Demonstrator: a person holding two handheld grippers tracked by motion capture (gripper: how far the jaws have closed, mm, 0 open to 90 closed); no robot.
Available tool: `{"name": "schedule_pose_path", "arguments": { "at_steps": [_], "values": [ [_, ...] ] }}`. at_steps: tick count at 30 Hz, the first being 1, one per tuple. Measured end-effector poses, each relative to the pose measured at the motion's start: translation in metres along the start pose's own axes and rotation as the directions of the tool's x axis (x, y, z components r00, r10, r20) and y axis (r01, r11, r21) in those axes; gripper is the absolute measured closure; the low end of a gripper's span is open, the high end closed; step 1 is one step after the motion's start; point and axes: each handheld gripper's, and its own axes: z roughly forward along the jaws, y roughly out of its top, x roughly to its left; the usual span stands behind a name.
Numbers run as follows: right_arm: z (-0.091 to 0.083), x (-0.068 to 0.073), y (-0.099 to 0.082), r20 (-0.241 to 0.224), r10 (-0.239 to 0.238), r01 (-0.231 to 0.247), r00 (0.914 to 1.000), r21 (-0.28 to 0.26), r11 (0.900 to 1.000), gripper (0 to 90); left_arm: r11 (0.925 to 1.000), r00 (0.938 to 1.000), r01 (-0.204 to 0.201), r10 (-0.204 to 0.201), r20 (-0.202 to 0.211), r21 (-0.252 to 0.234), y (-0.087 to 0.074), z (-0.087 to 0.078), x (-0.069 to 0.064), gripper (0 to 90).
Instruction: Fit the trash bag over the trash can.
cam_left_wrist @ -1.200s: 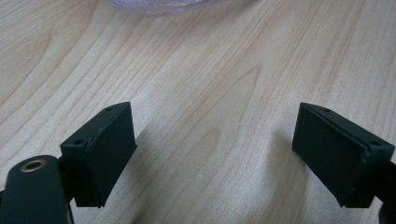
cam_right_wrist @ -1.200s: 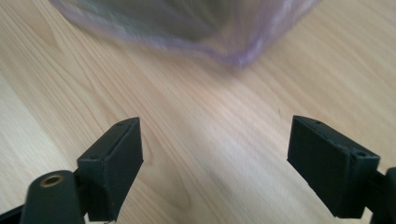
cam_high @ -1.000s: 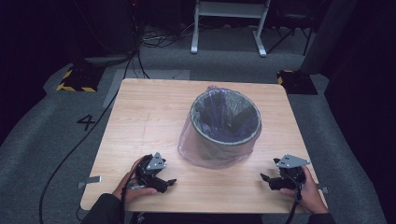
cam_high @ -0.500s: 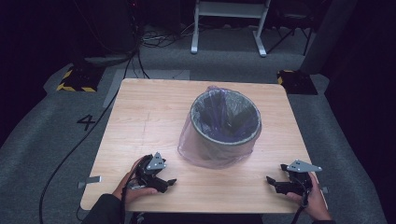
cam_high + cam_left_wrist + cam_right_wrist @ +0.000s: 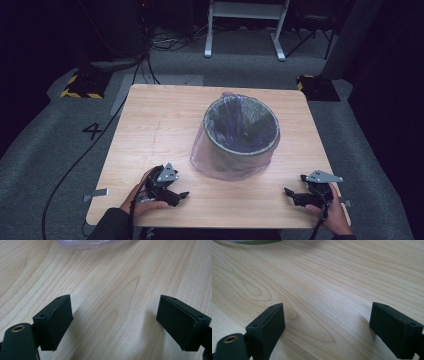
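Both grippers rest low on the near part of the table (image 5: pixel 165 125), one at each side of a bin (image 5: pixel 241 131) that stands between them and a little farther out. The bin is upright, round and grey, lined with a thin purple bag (image 5: pixel 210 160) that hangs down over its outer wall and bunches on the wood at its foot.

The left gripper (image 5: pixel 176 196) lies in the person's left hand (image 5: pixel 142 197), its jaws pointing toward the bin's near side. In the left gripper view the jaws stand wide apart with bare wood between them, and the crumpled edge of the bag lies well ahead of the jaws, past their tips. Nothing touches either pad.

The right gripper (image 5: pixel 292 196) sits near the table's right near corner in the right hand (image 5: pixel 330 212), jaws pointing across the table toward the left. Its jaws have just been opening and now stand wide apart, with nothing between them except wood grain. In the right gripper view a sliver of the bin's dark rim lies far ahead and to the left of the jaws, well apart from them.
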Motion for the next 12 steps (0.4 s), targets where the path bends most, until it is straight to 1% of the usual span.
{"name": "schedule_pose_path", "arguments": {
  "at_steps": [12],
  "values": [
    [0.0005, -0.0001, 0.0003, 0.002, 0.0, 0.0, 1.0, 0.0, 1.0, 12.4, 1.0, 1.0, 0.001, -0.001, 0.002, 0.001, 0.0013, 0.0013, 0.0004, 12.6]
  ]
}}
